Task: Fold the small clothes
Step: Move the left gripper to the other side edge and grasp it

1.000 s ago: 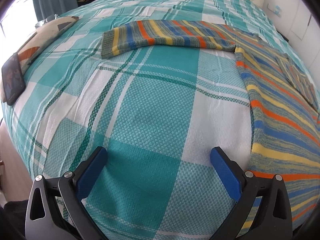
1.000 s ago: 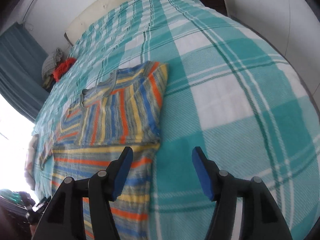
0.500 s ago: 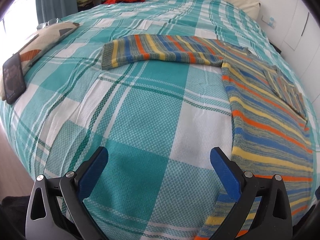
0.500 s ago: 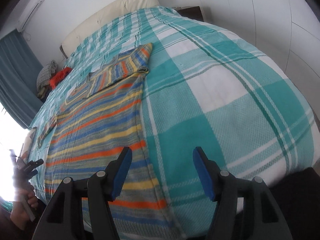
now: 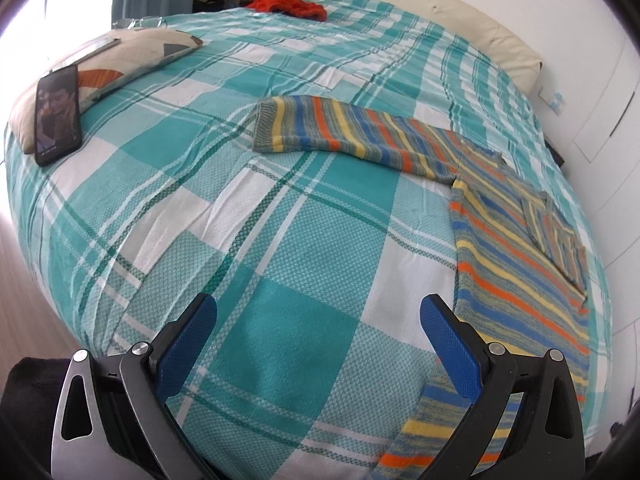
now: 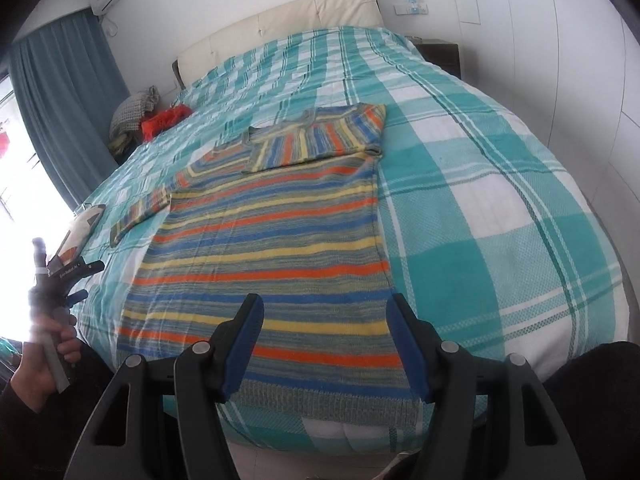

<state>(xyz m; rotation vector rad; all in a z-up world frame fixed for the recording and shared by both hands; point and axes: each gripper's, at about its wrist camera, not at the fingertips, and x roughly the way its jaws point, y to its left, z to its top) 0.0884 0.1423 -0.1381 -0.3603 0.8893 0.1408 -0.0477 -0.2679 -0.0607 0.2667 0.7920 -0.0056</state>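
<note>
A knitted sweater striped in orange, blue and yellow (image 6: pixel 272 236) lies flat on the teal and white checked bedspread (image 6: pixel 500 184), one sleeve folded across its chest, the other stretched out sideways. The right claw (image 6: pixel 326 346) hangs spread over the sweater's hem, holding nothing. The left claw (image 5: pixel 318 344), also spread and empty, hovers over bare bedspread just left of the sweater's body, the outstretched sleeve (image 5: pixel 352 140) well ahead

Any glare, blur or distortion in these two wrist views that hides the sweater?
Left wrist view: window glare whitens the left edge; fisheye bulges the plaid bedspread; striped sweater stays sharp. Right wrist view: backlight at the left washes out the left tongs; sweater evenly lit, no strong shadows, edges curved by the lens, dark vignette in the corners.
</note>
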